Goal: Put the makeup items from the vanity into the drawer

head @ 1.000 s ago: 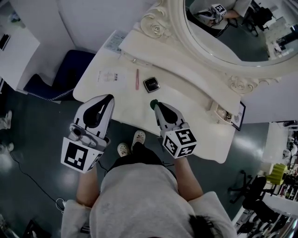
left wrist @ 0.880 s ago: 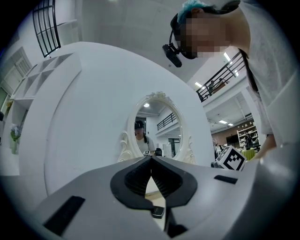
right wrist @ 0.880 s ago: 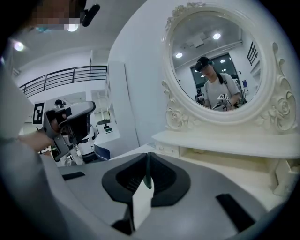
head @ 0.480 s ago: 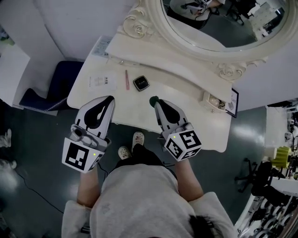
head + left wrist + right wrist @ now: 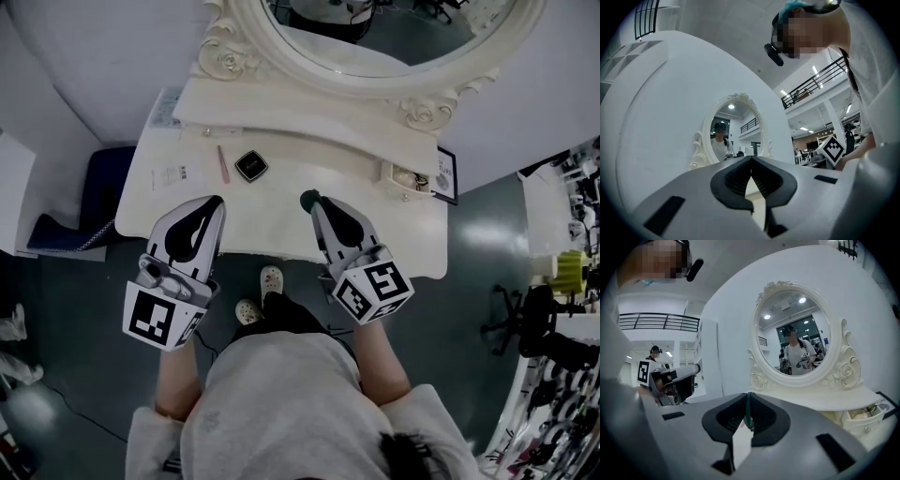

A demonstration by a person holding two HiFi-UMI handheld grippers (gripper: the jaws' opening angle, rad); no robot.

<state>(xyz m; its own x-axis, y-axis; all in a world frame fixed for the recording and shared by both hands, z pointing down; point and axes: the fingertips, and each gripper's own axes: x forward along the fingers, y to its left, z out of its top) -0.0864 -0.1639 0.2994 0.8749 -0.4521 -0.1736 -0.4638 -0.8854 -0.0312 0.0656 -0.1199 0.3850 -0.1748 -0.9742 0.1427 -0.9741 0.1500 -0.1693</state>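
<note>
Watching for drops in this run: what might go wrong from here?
The right gripper pinches a thin green item at the very tips of its fingers; it may twist or slip out in transit. The open drawer is small and sits beside a frame, which the bulky gripper might knock.

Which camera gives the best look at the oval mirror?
The right gripper view: the oval mirror appears whole and large, frame included. The left gripper view shows it much smaller; the head view catches only its lower part from above.
</note>
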